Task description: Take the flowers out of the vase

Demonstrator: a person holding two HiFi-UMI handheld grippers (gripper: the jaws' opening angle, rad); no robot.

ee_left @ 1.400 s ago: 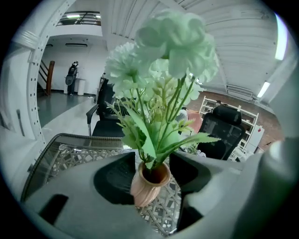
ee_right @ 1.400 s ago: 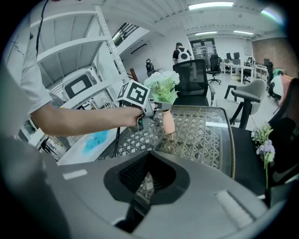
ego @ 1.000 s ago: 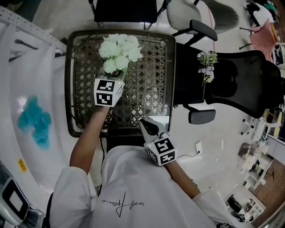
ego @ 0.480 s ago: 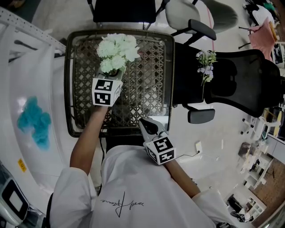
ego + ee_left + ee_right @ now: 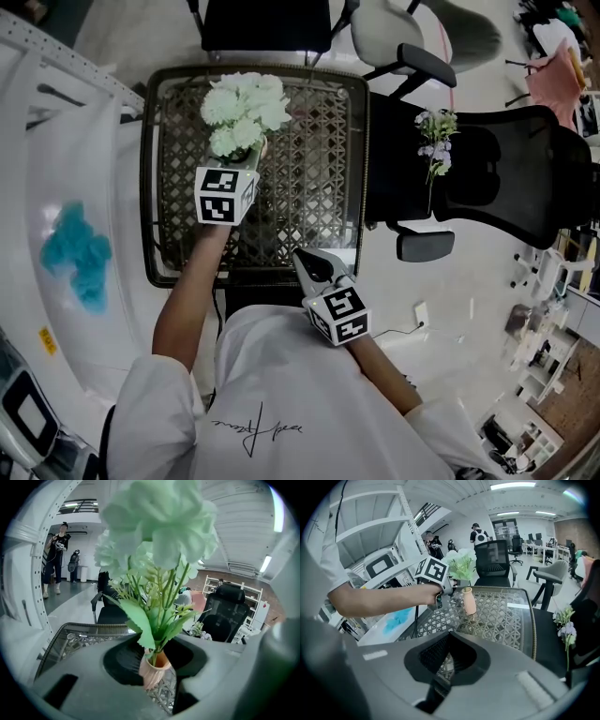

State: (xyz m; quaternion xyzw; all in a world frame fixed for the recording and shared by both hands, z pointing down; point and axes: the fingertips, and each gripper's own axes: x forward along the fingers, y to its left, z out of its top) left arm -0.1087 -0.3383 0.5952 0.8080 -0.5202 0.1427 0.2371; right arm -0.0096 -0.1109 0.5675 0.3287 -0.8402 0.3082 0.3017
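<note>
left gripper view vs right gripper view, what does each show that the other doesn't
Left gripper view only: a close look at green stems entering the vase, which sits between the left gripper's jaws; these have just been closing, a gap showing at the vase's right.
Right gripper view only: the forearm behind that gripper, a blue patch off the table, and the right gripper with nothing in its jaws.
Both: the white flowers, the vase, the table and a black chair.
</note>
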